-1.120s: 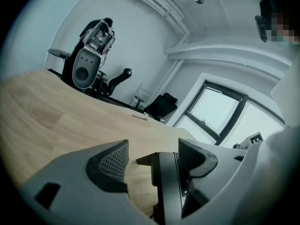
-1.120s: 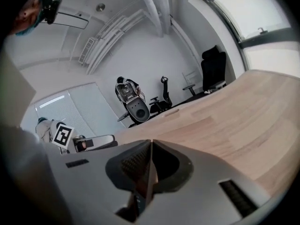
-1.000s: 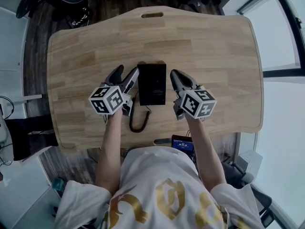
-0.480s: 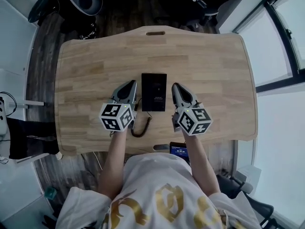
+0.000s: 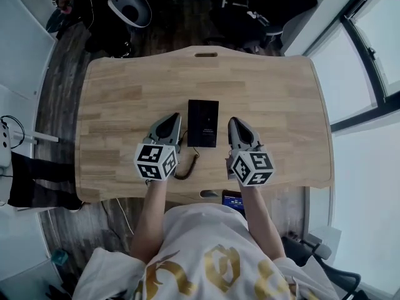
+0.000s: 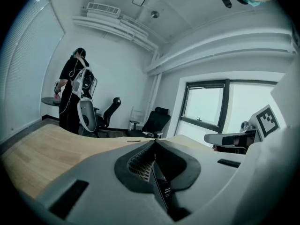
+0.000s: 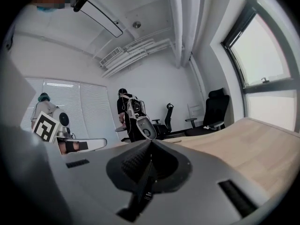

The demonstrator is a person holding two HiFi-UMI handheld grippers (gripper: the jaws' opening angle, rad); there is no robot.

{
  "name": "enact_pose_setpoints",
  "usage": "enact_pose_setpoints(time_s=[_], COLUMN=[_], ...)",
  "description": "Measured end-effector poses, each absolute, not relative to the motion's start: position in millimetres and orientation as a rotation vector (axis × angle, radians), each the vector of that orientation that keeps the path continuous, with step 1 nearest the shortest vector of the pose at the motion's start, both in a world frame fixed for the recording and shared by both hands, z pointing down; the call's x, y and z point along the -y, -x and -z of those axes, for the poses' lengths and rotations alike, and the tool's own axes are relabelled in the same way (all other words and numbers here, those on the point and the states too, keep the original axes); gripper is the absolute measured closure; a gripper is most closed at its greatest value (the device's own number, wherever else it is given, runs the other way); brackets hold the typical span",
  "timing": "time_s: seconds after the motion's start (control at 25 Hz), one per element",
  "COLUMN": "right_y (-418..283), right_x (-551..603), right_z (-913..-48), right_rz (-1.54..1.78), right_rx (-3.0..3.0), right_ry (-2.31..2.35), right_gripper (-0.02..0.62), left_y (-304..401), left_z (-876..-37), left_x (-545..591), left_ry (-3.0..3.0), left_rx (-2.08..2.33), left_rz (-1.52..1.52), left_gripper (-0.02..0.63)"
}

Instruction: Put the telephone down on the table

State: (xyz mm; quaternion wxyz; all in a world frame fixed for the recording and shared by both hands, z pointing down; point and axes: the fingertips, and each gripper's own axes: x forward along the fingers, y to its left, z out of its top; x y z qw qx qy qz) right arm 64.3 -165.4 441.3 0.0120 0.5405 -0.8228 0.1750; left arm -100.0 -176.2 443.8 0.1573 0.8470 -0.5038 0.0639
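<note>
The black telephone (image 5: 203, 123) lies flat on the wooden table (image 5: 281, 105), near its middle. Its coiled cord (image 5: 187, 166) curls from the near left corner toward the table's front edge. My left gripper (image 5: 171, 120) hovers just left of the phone, and my right gripper (image 5: 235, 124) just right of it; neither touches it. Both are shut with nothing between their jaws. The left gripper view shows its jaws (image 6: 154, 143) pressed together, the room beyond. The right gripper view shows the same for its jaws (image 7: 151, 143). The phone is in neither gripper view.
A cable slot (image 5: 205, 54) cuts the table's far edge. Office chairs (image 5: 250, 14) and a white machine (image 5: 128, 2) stand past it. A small lit screen (image 5: 232, 199) sits under the near edge. Windows (image 5: 369, 55) run along the right. A person (image 6: 72, 95) stands at the far left.
The left jaws went from open beside the phone to shut. Both grippers rose and pulled back toward the person. The phone stayed where it was on the table.
</note>
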Motion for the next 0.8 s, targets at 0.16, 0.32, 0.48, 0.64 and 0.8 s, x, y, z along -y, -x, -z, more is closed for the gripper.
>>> enact_pose_setpoints(time_s=[0.16, 0.32, 0.48, 0.64, 0.8], right_y=[-61.0, -57.2, -56.9, -56.2, -54.9], right_x=[155.4, 145.7, 141.0, 141.5, 143.0], right_z=[-434.7, -429.1, -431.6, -431.9, -430.6], right_rz=[-0.511, -0.489, -0.538, -0.568, -0.582], right_rx=[2.559, 2.589, 2.602, 2.614, 2.622], right_ry=[-1.676, -1.641, -1.647, -1.648, -1.645], right_gripper=[0.583, 0.583, 0.583, 0.583, 0.584], left_y=[98.9, 95.9, 93.2, 88.3, 85.1], left_z=[-435.1, -431.2, -433.2, -433.4, -432.3], left_x=[170.4, 166.2, 162.2, 161.0, 161.5], left_ry=[-2.435, -2.427, -2.436, -2.445, -2.455], left_rx=[1.436, 1.423, 1.416, 1.393, 1.371], left_rz=[-0.168, -0.139, -0.158, -0.164, -0.166], left_gripper=[0.597, 0.597, 0.597, 0.597, 0.597])
